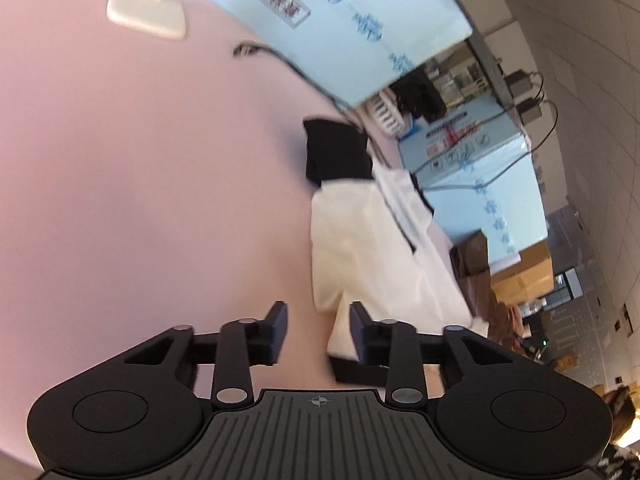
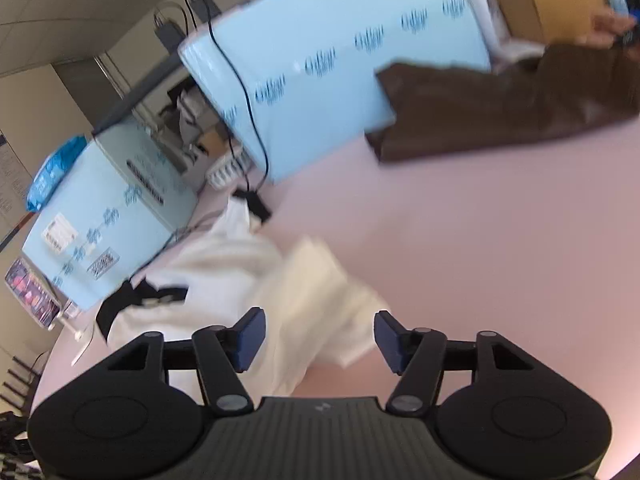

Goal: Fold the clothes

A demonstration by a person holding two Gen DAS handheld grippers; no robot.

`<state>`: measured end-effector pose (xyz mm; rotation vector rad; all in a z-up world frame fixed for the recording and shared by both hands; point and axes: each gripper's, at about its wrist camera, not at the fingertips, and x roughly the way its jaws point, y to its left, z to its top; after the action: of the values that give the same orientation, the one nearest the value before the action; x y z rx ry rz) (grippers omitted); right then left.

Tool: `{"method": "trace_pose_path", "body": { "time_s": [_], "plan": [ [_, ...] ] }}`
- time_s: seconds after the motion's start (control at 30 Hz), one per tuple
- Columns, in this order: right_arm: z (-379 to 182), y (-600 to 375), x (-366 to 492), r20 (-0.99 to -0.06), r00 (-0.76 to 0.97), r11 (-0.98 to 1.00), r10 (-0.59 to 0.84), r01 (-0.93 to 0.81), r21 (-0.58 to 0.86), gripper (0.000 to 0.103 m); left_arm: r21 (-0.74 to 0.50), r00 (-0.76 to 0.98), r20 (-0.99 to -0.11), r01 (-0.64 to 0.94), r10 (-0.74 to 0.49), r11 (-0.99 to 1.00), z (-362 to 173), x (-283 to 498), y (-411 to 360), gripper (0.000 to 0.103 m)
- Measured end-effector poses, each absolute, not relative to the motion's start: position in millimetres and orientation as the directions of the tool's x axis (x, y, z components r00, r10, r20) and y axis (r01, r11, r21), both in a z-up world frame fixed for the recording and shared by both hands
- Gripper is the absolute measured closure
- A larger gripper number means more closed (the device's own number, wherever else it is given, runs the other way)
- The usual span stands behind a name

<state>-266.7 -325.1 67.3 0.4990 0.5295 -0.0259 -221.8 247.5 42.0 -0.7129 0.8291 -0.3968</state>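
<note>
A white garment with black trim (image 1: 360, 240) lies crumpled on the pink table (image 1: 140, 180); it also shows in the right wrist view (image 2: 280, 292). My left gripper (image 1: 319, 332) is open and empty, above the garment's near edge, which lies under its right finger. My right gripper (image 2: 318, 338) is open and empty, just above the garment's near corner. A brown garment (image 2: 500, 112) lies at the far right of the table (image 2: 480, 260) in the right wrist view.
Light blue boxes (image 1: 360, 28) (image 2: 320, 80) stand along the table's far side with black cables (image 2: 248, 104). A white lamp base (image 1: 146, 12) sits on the table. Cardboard boxes (image 1: 524, 276) and a white basket (image 2: 228, 168) lie beyond.
</note>
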Motion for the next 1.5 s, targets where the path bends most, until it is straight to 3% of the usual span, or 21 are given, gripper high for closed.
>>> {"method": "trace_pose_path", "body": {
  "time_s": [0.1, 0.23, 0.37, 0.43, 0.47, 0.5, 0.53, 0.6, 0.67, 0.73, 0.93, 1.03, 1.1, 1.13, 1.23, 1.3, 1.37, 1.5],
  "plan": [
    [77, -336, -242, -0.451, 0.890, 0.894, 0.067, 0.148, 0.423, 0.022, -0.727, 0.583, -0.526, 0.068, -0.619, 0.683, 36, -177, 245, 0.034],
    [63, -335, -188, -0.514, 0.840, 0.900, 0.173, 0.077, 0.429, 0.022, -0.715, 0.500, -0.591, 0.038, -0.633, 0.698, 15, -109, 214, 0.034],
    [39, -306, -129, -0.599, 0.732, 0.920, 0.325, -0.099, 0.379, 0.021, -0.713, 0.490, -0.587, 0.065, -0.645, 0.698, 13, -79, 190, 0.034],
    [30, -288, -99, -0.659, 0.661, 0.921, 0.358, -0.135, 0.365, 0.021, -0.724, 0.481, -0.584, 0.058, -0.655, 0.688, 11, -66, 180, 0.036],
    [27, -282, -87, -0.681, 0.634, 0.920, 0.366, -0.139, 0.366, 0.022, -0.721, 0.490, -0.584, 0.051, -0.647, 0.691, 10, -63, 176, 0.047],
    [24, -274, -75, -0.705, 0.600, 0.919, 0.377, -0.146, 0.367, 0.031, -0.709, 0.496, -0.597, 0.041, -0.631, 0.704, 8, -62, 173, 0.078],
    [22, -265, -62, -0.731, 0.561, 0.917, 0.388, -0.155, 0.368, 0.041, -0.695, 0.495, -0.616, 0.026, -0.613, 0.719, 4, -62, 169, 0.087],
    [25, -237, -44, -0.778, 0.563, 0.960, 0.280, -0.169, 0.223, 0.087, -0.685, 0.517, -0.613, 0.028, -0.597, 0.728, 0, -68, 167, 0.096],
    [28, -214, -36, -0.796, 0.566, 0.973, 0.216, -0.196, 0.124, 0.097, -0.665, 0.542, -0.609, 0.047, -0.579, 0.745, 3, -81, 169, 0.097],
    [36, -195, -33, -0.776, 0.594, 0.970, 0.211, -0.222, 0.094, 0.098, -0.648, 0.585, -0.600, 0.045, -0.546, 0.760, 12, -103, 179, 0.098],
    [56, -127, -41, -0.658, 0.658, 0.912, 0.366, -0.395, 0.113, 0.098, -0.624, 0.693, -0.580, -0.039, -0.429, 0.780, 31, -198, 230, 0.098],
    [39, -88, -38, -0.700, 0.613, 0.880, 0.365, -0.473, 0.044, 0.094, -0.649, 0.638, -0.629, -0.117, -0.444, 0.752, 24, -228, 257, 0.089],
    [27, -72, -40, -0.725, 0.600, 0.860, 0.339, -0.511, -0.020, 0.087, -0.653, 0.609, -0.665, -0.194, -0.432, 0.733, 21, -242, 276, 0.069],
    [26, -71, -43, -0.711, 0.618, 0.858, 0.337, -0.513, -0.039, 0.084, -0.655, 0.632, -0.663, -0.227, -0.403, 0.721, 25, -249, 286, 0.065],
    [43, -95, -46, -0.658, 0.631, 0.879, 0.411, -0.466, 0.102, 0.067, -0.619, 0.768, -0.592, -0.241, -0.242, 0.748, 58, -268, 305, 0.054],
    [60, -128, -46, -0.592, 0.661, 0.886, 0.462, -0.374, 0.274, 0.034, -0.608, 0.825, -0.524, -0.189, -0.212, 0.771, 75, -269, 307, 0.045],
    [70, -155, -51, -0.570, 0.695, 0.895, 0.438, -0.276, 0.351, 0.020, -0.641, 0.826, -0.474, -0.085, -0.306, 0.763, 83, -255, 301, 0.042],
    [78, -174, -80, -0.659, 0.691, 0.955, 0.297, -0.203, 0.217, 0.020, -0.656, 0.759, -0.471, 0.040, -0.450, 0.754, 79, -208, 262, 0.039]
  ]
}}
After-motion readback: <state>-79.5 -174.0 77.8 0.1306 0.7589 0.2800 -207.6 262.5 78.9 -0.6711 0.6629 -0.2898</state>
